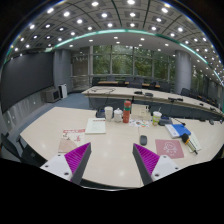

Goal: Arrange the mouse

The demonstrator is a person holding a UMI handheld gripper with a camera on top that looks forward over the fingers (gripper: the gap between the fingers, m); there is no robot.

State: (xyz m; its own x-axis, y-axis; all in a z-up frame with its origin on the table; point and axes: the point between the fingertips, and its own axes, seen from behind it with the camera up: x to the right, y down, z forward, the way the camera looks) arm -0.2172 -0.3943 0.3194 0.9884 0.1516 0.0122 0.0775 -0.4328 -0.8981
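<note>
Gripper (112, 160) spread, nothing between its pads, low center over the table (110, 140). Mouse probably the small dark thing (143, 140) just above center-right, though too small to confirm. Cups (109, 113) mid-frame, papers (96, 126) left.

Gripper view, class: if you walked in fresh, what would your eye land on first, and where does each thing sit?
The two pink pads of the hand-held gripper stand out first, spread apart over bare tabletop with nothing between them. Beyond them, on the wide pale table, sits a cluster of cups and small items, with a blue object off to the right. Overhead, rows of ceiling lights curve across the meeting room.
</note>
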